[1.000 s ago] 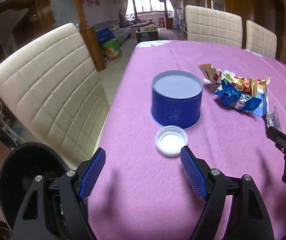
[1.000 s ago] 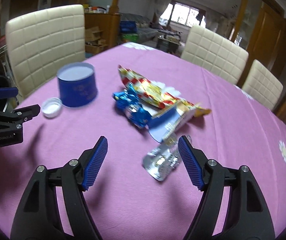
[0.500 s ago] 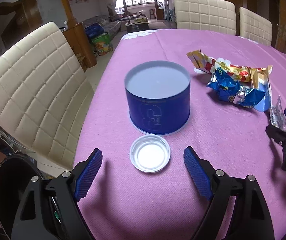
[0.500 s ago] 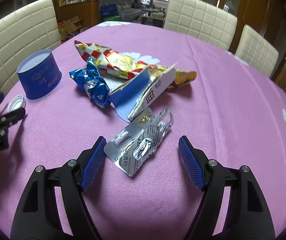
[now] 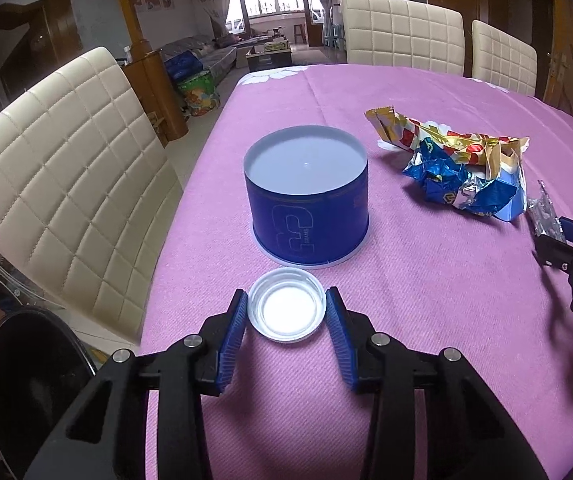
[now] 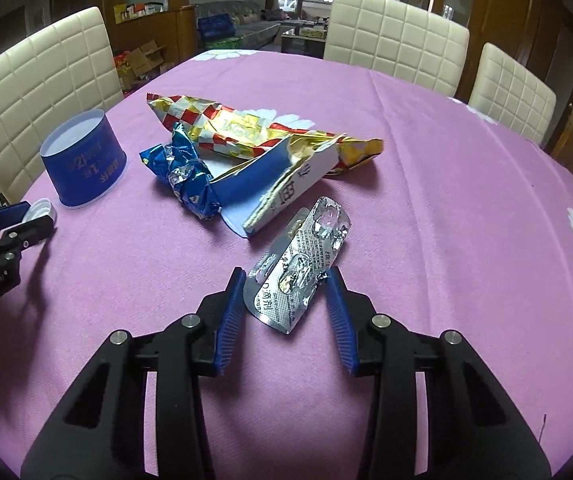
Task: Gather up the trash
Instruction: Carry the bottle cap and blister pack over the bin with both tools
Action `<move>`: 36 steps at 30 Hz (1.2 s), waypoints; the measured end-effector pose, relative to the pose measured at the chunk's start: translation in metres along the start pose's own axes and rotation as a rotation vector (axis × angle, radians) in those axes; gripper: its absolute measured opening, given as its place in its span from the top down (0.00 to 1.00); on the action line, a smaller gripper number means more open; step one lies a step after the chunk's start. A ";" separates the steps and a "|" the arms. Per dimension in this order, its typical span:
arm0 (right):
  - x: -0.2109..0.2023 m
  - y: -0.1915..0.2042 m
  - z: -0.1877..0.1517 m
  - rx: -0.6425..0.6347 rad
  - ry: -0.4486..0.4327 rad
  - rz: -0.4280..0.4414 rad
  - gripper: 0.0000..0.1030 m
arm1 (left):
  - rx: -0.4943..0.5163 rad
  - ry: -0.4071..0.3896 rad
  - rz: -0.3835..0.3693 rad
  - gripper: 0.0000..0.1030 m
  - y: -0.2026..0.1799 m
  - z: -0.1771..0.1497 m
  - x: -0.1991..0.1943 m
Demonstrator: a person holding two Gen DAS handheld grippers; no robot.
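Observation:
A white plastic lid (image 5: 286, 312) lies on the purple tablecloth just in front of an upturned blue tub (image 5: 306, 216). My left gripper (image 5: 286, 294) is closing on it, and both blue pads touch the lid's rim. A silver blister pack (image 6: 298, 268) lies flat between the fingers of my right gripper (image 6: 286, 272), whose jaws are closing with the pads against the pack's edges. Beyond it sit a crumpled gold and red wrapper (image 6: 246, 128), a blue foil wrapper (image 6: 190, 176) and a torn blue and white carton (image 6: 282, 188).
Cream padded chairs (image 5: 66, 160) (image 6: 394, 28) stand around the table (image 5: 406, 320). A black round container (image 5: 26, 380) sits below the table's left edge. In the right wrist view the left gripper (image 6: 18, 220) is at the far left, beside the tub (image 6: 84, 164).
Both pairs of jaws have narrowed from wide open onto their objects: the left onto the lid, the right onto the blister pack. The right gripper moved forward over the pack.

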State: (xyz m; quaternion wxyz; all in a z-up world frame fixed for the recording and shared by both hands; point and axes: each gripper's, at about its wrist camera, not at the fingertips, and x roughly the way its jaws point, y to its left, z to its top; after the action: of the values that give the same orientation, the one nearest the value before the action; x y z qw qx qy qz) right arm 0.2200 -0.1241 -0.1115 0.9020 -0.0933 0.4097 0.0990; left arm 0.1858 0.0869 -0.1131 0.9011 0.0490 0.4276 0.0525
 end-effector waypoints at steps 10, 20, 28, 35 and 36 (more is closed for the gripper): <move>-0.021 -0.013 -0.012 0.009 -0.025 0.005 0.59 | -0.049 -0.103 -0.002 0.62 0.011 -0.011 -0.042; -0.055 -0.003 -0.011 -0.029 -0.104 0.034 0.59 | -0.072 -0.192 0.039 0.62 0.026 -0.031 -0.083; -0.071 0.017 -0.006 -0.072 -0.140 0.086 0.59 | -0.113 -0.235 0.074 0.62 0.046 -0.044 -0.103; -0.080 0.042 -0.002 -0.138 -0.179 0.145 0.59 | -0.153 -0.242 0.108 0.62 0.066 -0.058 -0.109; -0.081 0.046 -0.001 -0.144 -0.180 0.153 0.59 | -0.159 -0.243 0.115 0.62 0.069 -0.059 -0.109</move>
State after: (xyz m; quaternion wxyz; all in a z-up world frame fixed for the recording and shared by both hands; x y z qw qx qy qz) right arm 0.1551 -0.0886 -0.0548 0.9159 -0.1167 0.3249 0.2048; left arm 0.0676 0.1433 -0.0574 0.9428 0.0077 0.3065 0.1312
